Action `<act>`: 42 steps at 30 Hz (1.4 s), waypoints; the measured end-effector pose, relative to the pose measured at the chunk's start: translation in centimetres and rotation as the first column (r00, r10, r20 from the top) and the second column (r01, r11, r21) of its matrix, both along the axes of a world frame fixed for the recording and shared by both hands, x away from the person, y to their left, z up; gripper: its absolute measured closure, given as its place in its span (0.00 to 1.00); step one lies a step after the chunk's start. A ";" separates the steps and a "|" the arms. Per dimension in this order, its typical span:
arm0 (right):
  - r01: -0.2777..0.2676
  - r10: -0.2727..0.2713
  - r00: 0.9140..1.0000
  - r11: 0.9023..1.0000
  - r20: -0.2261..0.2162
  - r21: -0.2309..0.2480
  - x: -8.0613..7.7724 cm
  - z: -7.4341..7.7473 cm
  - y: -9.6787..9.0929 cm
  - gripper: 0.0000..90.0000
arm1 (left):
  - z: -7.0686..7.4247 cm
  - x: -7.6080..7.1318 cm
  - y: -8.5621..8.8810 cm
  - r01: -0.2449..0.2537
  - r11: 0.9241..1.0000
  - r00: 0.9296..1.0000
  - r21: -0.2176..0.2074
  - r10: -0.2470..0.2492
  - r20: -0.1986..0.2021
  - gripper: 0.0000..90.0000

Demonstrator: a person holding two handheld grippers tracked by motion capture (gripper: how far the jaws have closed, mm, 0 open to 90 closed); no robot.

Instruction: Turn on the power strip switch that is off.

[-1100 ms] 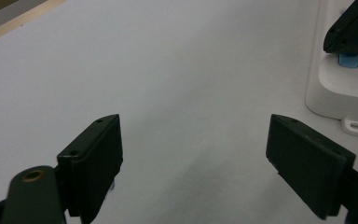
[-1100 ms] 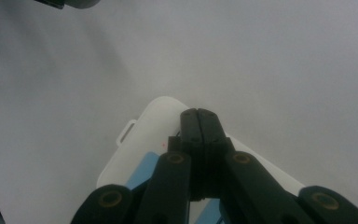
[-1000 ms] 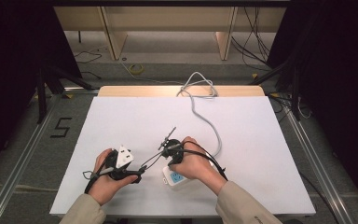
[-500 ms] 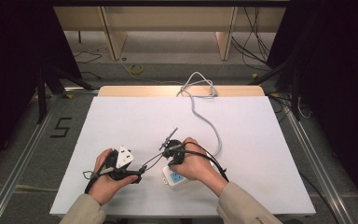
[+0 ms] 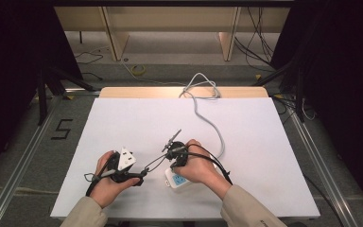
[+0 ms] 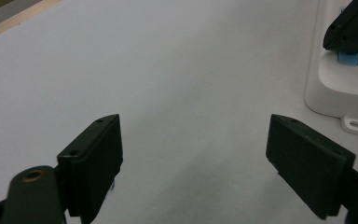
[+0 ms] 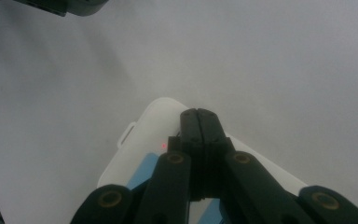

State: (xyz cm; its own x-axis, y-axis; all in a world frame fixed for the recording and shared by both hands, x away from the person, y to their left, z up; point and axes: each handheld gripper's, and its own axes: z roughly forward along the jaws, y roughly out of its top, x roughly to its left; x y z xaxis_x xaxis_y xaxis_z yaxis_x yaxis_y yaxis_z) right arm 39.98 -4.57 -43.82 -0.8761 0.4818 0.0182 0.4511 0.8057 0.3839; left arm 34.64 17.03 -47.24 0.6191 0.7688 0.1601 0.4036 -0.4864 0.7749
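A white power strip [image 5: 179,180] with a blue label lies near the table's front edge, its grey cable [image 5: 207,116] running off the back. My right gripper [image 5: 175,160] is over it, held by the right hand. In the right gripper view the right gripper [image 7: 198,117] is shut, its joined tips resting on the strip's white top [image 7: 149,133] beside a small red light. My left gripper [image 5: 139,174] sits just left of the strip. In its own view the left gripper [image 6: 196,140] stands wide open over bare table, with the strip [image 6: 333,88] to its right.
The white table sheet [image 5: 137,123] stretches out beyond both hands. The cable coils at the back edge [image 5: 201,87]. A wooden shelf unit [image 5: 170,28] stands on the floor behind the table, and dark curtains close in both sides.
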 end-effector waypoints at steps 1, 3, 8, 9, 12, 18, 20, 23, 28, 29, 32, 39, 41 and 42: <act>0.002 -0.002 1.000 1.000 -0.004 -0.003 0.0 0.0 0.0 1.00 | 0.0 0.0 0.0 0.002 1.000 1.000 0.004 -0.002 -0.002 0.20; 0.010 -0.010 1.000 1.000 -0.003 0.012 0.0 0.1 0.0 1.00 | 0.0 0.0 0.0 0.000 1.000 1.000 -0.001 0.000 0.001 0.20; 0.003 -0.003 1.000 1.000 0.002 0.017 -0.1 0.1 0.0 1.00 | 0.0 0.0 0.0 0.002 1.000 1.000 0.003 -0.002 -0.002 0.20; 0.003 -0.003 1.000 1.000 0.001 0.018 -0.1 0.1 0.0 1.00 | 0.0 0.0 0.0 0.001 1.000 1.000 0.002 -0.001 -0.002 0.20; 0.006 -0.006 1.000 1.000 0.004 0.017 -0.1 0.1 0.0 1.00 | -0.1 0.0 0.0 0.001 1.000 1.000 0.002 -0.001 -0.003 0.20; 0.008 -0.008 1.000 1.000 0.011 0.024 -0.1 0.3 -0.3 1.00 | 0.0 0.0 0.0 0.001 1.000 1.000 0.002 -0.001 -0.003 0.20; 0.009 -0.009 1.000 1.000 0.013 0.027 -0.1 0.4 -0.4 1.00 | 0.0 -0.1 0.0 0.001 1.000 1.000 0.002 -0.001 -0.004 0.20; 0.006 -0.007 1.000 0.999 0.018 0.033 -0.1 0.6 -0.6 1.00 | 0.0 -0.1 0.0 0.001 1.000 1.000 0.003 -0.001 -0.005 0.20; 0.011 -0.012 1.000 0.999 0.018 0.047 -0.1 0.8 -1.4 1.00 | -0.1 -0.1 0.0 0.001 1.000 1.000 0.002 -0.001 -0.005 0.21; 0.013 -0.014 1.000 0.999 0.015 0.049 -0.2 0.8 -1.5 1.00 | -0.1 -0.1 0.0 0.001 1.000 1.000 0.001 -0.001 -0.006 0.21; 0.021 -0.022 1.000 0.998 0.017 0.057 -0.2 0.9 -2.1 1.00 | -0.1 -0.1 0.0 0.001 1.000 1.000 0.000 -0.001 -0.006 0.21; 0.054 -0.057 0.998 0.995 0.029 0.090 -0.4 1.2 -3.6 0.99 | -0.1 -0.1 0.0 0.000 1.000 1.000 0.000 0.000 -0.005 0.21; 0.056 -0.061 0.997 0.994 0.041 0.099 -0.4 1.3 -4.2 0.98 | -0.1 -0.2 0.0 -0.001 1.000 1.000 -0.001 0.001 -0.003 0.21; 0.062 -0.067 0.997 0.992 0.041 0.106 -0.4 1.4 -4.6 0.98 | -0.1 -0.2 0.0 0.001 1.000 1.000 0.004 -0.001 -0.004 0.21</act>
